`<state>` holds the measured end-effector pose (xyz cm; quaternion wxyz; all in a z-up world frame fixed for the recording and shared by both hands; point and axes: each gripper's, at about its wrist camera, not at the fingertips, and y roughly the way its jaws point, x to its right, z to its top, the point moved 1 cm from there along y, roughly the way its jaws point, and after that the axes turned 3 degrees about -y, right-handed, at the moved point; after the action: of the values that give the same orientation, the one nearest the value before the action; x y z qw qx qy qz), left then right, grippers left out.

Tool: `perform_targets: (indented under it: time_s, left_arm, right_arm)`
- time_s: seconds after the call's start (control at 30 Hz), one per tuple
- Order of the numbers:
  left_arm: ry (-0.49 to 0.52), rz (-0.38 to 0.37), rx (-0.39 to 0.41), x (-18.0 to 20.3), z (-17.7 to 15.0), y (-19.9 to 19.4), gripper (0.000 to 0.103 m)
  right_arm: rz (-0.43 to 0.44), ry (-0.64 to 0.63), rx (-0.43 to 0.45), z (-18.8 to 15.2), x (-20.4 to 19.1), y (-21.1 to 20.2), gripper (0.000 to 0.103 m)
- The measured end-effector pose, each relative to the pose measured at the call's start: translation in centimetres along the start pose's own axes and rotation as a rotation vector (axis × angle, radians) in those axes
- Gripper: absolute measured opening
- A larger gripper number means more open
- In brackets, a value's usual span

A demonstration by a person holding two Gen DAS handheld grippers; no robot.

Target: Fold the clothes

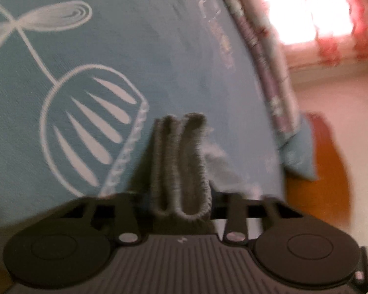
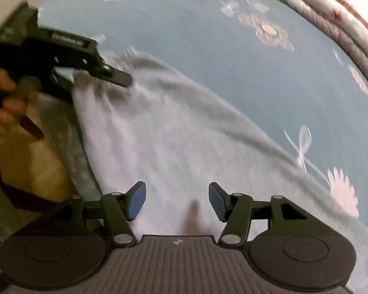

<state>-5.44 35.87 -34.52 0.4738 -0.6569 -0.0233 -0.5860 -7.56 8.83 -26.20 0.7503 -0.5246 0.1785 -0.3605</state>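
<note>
Hovering wide-jawed over the pale grey garment point(image 2: 174, 142), the right gripper point(image 2: 176, 201) is holding nothing, its blue pads point(image 2: 136, 202) clear of the cloth. Farther off, the left gripper point(image 2: 103, 73) is pinching a bunched ribbed edge point(image 1: 181, 166) of that garment, which is lying spread on the teal bedspread point(image 2: 208, 49). With only one corner pinned, the fabric is likely sagging unevenly; any pull risks slipping the thick bunch free and skewing the fold.

I'm seeing heavy motion blur in both fisheye views, edges bowed and dark; the window point(image 1: 314, 12) blows out to white-pink glare, lighting soft otherwise.
</note>
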Motion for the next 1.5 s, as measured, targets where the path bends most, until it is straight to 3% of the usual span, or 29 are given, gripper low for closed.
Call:
perform_targets:
  time_s: [0.1, 0.17, 0.4, 0.63, 0.9, 1.2, 1.5]
  left_arm:
    - [0.046, 0.078, -0.006, 1.1, -0.3, -0.5, 0.020]
    - [0.129, 0.144, -0.006, 3.0, -0.6, -0.6, 0.020]
    - [0.280, 0.246, -0.003, 10.2, -2.5, -1.6, 0.020]
    - [0.382, 0.206, -0.044, 19.0, -5.8, -0.9, 0.020]
    - [0.458, 0.147, -0.099, 26.3, -8.9, 3.6, 0.020]
    - [0.487, 0.129, -0.205, 30.4, -12.2, 9.8, 0.021]
    - [0.517, 0.138, -0.317, 32.2, -16.1, 15.8, 0.021]
  right_arm:
    - [0.005, 0.046, -0.007, -1.3, 1.1, 0.2, 0.062]
    - [0.005, 0.080, -0.001, -2.4, 2.3, 0.1, 0.064]
    - [-0.011, 0.129, 0.019, -5.9, 5.6, -0.8, 0.066]
    - [-0.044, 0.220, 0.038, -9.4, 10.1, -2.9, 0.067]
    - [-0.086, 0.299, 0.066, -13.2, 13.9, -5.4, 0.067]
    - [-0.127, 0.378, 0.063, -17.0, 17.2, -6.6, 0.068]
    - [-0.163, 0.454, 0.061, -19.9, 19.8, -7.4, 0.068]
